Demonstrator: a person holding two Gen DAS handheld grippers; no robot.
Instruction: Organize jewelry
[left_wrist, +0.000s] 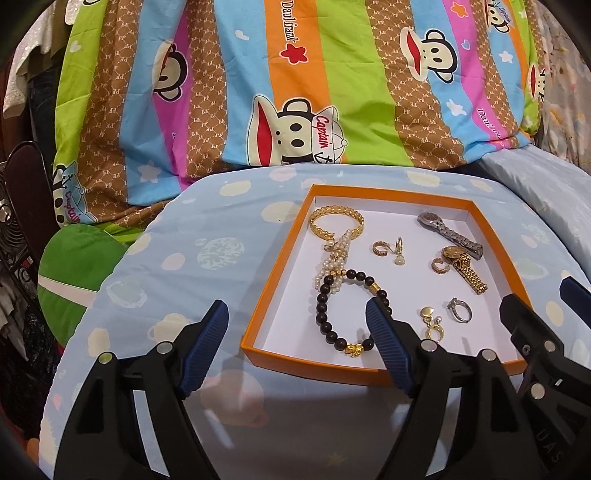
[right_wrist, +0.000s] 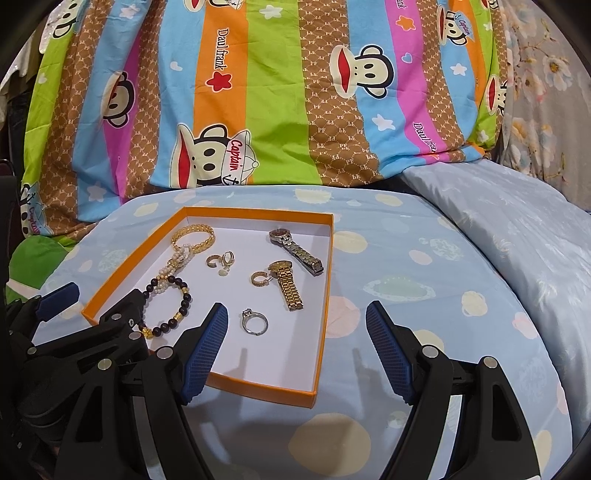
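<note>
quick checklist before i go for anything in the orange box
1. Left hand-held gripper open, nothing held: ok.
2. Right hand-held gripper open, nothing held: ok.
3. Orange box flat on the blue spotted cover: ok.
4. Silver ring lying apart, free to pick: ok.
5. Pearl strand free of the gold bangle and dark bead bracelet: not ok, they overlap.
6. Gold watch clear of the hoop earring: cannot tell, they look touching.

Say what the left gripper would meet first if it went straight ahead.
Probably the near wall of the orange box, then the dark bead bracelet just inside. The left gripper is open and holds nothing; depth is hard to judge.
</note>
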